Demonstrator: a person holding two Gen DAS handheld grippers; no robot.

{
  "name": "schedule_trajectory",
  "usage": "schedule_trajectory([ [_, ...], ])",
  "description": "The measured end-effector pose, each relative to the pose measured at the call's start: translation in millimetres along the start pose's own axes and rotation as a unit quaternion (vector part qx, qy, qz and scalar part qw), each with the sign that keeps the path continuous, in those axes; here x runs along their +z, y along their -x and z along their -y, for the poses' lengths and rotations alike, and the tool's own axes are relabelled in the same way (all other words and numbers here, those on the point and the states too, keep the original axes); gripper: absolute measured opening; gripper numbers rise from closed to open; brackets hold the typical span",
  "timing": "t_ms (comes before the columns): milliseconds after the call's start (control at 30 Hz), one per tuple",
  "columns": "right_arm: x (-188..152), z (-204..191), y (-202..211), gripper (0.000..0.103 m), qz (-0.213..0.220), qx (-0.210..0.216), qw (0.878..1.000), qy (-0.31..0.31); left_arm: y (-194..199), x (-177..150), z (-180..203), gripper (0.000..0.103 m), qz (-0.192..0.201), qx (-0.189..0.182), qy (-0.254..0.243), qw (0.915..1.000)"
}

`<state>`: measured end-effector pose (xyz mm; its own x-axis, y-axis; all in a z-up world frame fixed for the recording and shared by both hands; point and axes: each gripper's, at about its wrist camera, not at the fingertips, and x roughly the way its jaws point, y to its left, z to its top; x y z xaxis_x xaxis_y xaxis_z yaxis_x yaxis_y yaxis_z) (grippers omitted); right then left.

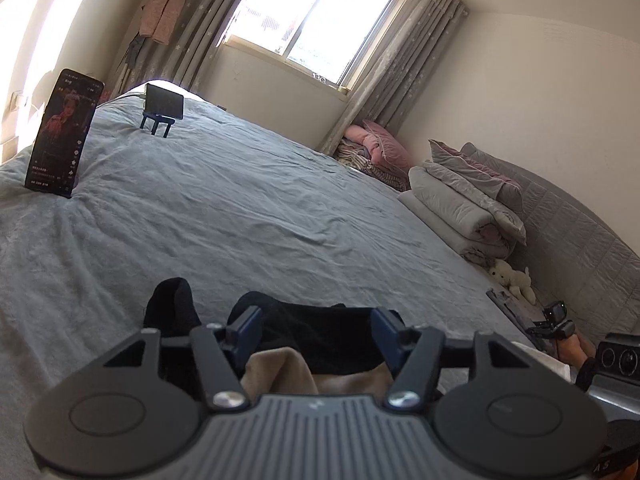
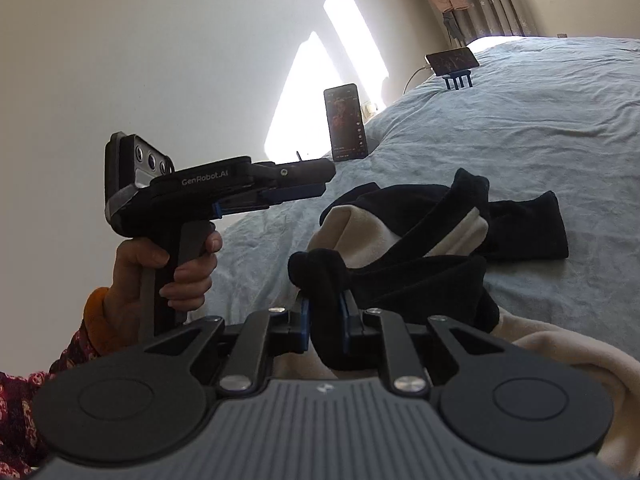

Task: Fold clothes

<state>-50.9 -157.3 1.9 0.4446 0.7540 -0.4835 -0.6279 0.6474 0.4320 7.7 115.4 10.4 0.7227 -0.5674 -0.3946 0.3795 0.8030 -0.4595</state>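
Note:
A black garment with a cream lining [image 2: 420, 240] lies crumpled on the blue-grey bed sheet [image 2: 520, 128]. My right gripper [image 2: 325, 304] is shut on a bunched black fold of it, held a little above the sheet. My left gripper [image 1: 316, 320] is open, its blue-padded fingers [image 1: 246, 322] wide apart just over the garment [image 1: 320, 340], whose black and cream cloth shows between them without being pinched. In the right wrist view the left gripper [image 2: 320, 184] appears side-on at the left, held by a hand [image 2: 176, 268], above the garment's near-left end.
A phone [image 1: 60, 136] stands upright on the bed's left side. A second phone on a blue stand [image 1: 164, 106] sits farther back. Folded quilts and pillows [image 1: 460, 208] and a white soft toy [image 1: 514, 278] line the headboard at the right. A window is behind.

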Motion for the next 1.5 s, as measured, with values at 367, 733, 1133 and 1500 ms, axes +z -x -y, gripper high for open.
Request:
schedule_trajectory([
  [367, -37.2, -3.2, -11.2, 0.018, -0.076, 0.015, 0.996, 0.037, -56.5, -4.1, 20.2, 0.063, -0.046, 0.034, -0.012, 0.9983],
  [733, -25.8, -6.4, 8.4, 0.058, -0.031, 0.013, 0.998, 0.047, -87.1, -11.9, 26.3, 0.003, -0.094, 0.078, -0.009, 0.9925],
  [1133, 3.4, 44.4, 18.0, 0.059, 0.053, -0.068, 0.993, -0.085, -25.7, -13.8, 31.8, 0.003, -0.072, 0.070, -0.051, 0.9936],
  [1500, 6.3, 60.4, -25.3, 0.058, 0.021, -0.104, 0.983, -0.151, 7.3, -28.2, 23.8, 0.003, -0.137, 0.065, -0.106, 0.9827],
])
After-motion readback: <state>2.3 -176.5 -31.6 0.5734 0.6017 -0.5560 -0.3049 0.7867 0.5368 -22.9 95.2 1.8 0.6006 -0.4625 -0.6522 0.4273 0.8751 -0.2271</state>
